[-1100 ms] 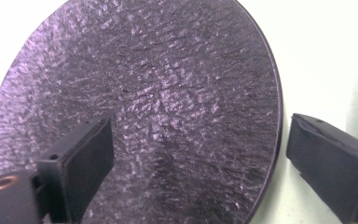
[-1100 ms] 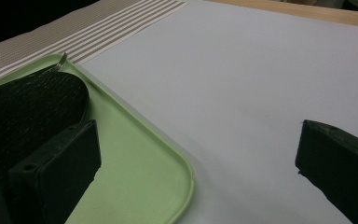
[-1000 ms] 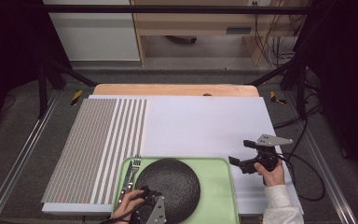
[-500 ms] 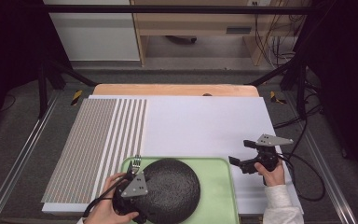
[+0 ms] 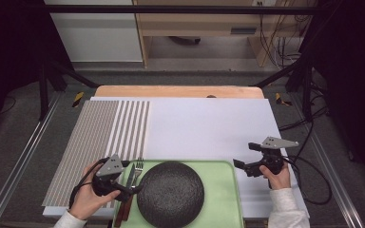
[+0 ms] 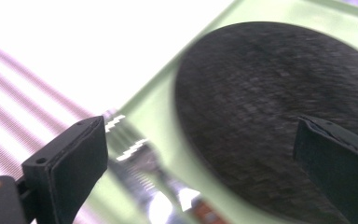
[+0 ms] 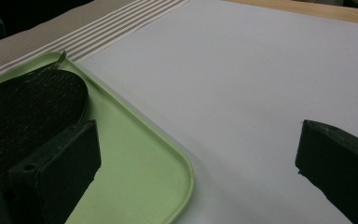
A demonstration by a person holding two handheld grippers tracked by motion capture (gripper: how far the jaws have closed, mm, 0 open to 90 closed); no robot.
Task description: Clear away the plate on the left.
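At the near left, the left gripper (image 5: 132, 189) hung over the left edge of the tray (image 5: 223, 199), its jaws spread wide and pinching nothing. Between and below them in the left gripper view lay the fork (image 6: 135, 154), blurred, with the plate (image 6: 279, 116) just to its right. From above, the fork (image 5: 138, 167) and a knife (image 5: 129, 176) lay side by side along the tray's left edge, just beside the dark plate (image 5: 171, 194), which sat at the tray's middle. None of the three seemed lifted, so the work looked barely begun: a grasp on the cutlery or the plate's rim was likely the step in hand, and everything still waited to be set out on the white mat (image 5: 204, 128). At the near right, the right gripper (image 5: 243, 167) hovered apart from the tray's right edge, jaws likewise spread and empty, over the mat (image 7: 261, 70).
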